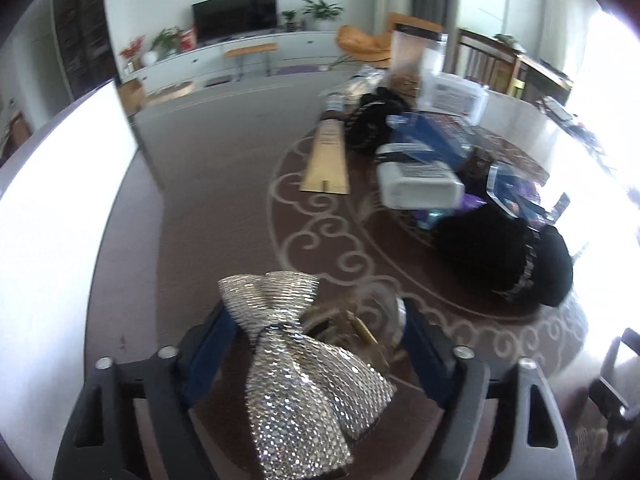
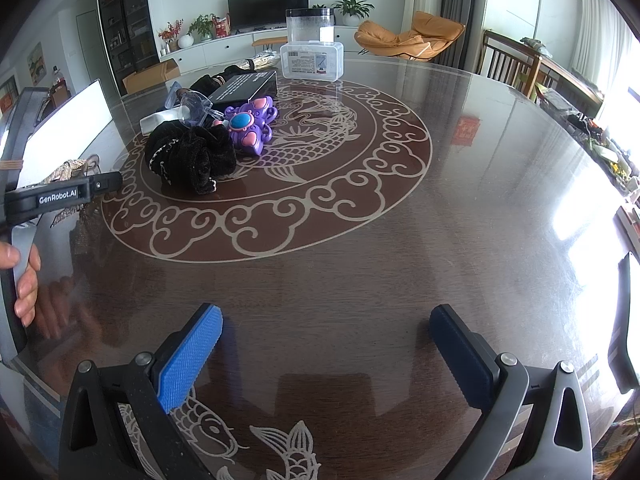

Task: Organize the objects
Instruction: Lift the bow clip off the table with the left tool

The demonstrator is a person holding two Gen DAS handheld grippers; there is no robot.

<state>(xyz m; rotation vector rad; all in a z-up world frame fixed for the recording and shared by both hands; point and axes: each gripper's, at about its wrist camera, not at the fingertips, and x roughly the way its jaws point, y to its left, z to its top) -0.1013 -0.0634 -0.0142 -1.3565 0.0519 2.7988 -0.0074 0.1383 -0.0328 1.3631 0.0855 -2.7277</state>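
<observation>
Left wrist view: the left gripper [image 1: 316,344] has its blue-padded fingers [image 1: 208,344] set wide apart, with a silver sequined bow [image 1: 296,380] lying between them. Whether either pad presses the bow cannot be told; the left pad seems to touch its knot, the right pad stands clear of it. The bow's long axis runs from the camera outward, one lobe close under the lens and the other pointing toward the table's middle, leaning slightly left. Just beside its knot, on the right, sits a gold-coloured clip-like piece [image 1: 352,328], too blurred to name.

The bow hangs near the left edge of the round table [image 1: 224,208]. Ahead along that edge the wood lies bare as far as a flat tan card [image 1: 328,160]. To the right of that lane, things crowd the centre medallion: a white box [image 1: 420,184], a black velvet scrunchie [image 1: 500,256], and a clear lidded box [image 1: 456,96] toward the far edge.

Right wrist view: the right gripper [image 2: 326,344] is spread open over bare wood at the near edge, gripping nothing. The whole right half of the table is unoccupied out to its rim. The clutter, including a purple toy [image 2: 248,124] and a dark flat box [image 2: 244,86], sits in the far left part.
</observation>
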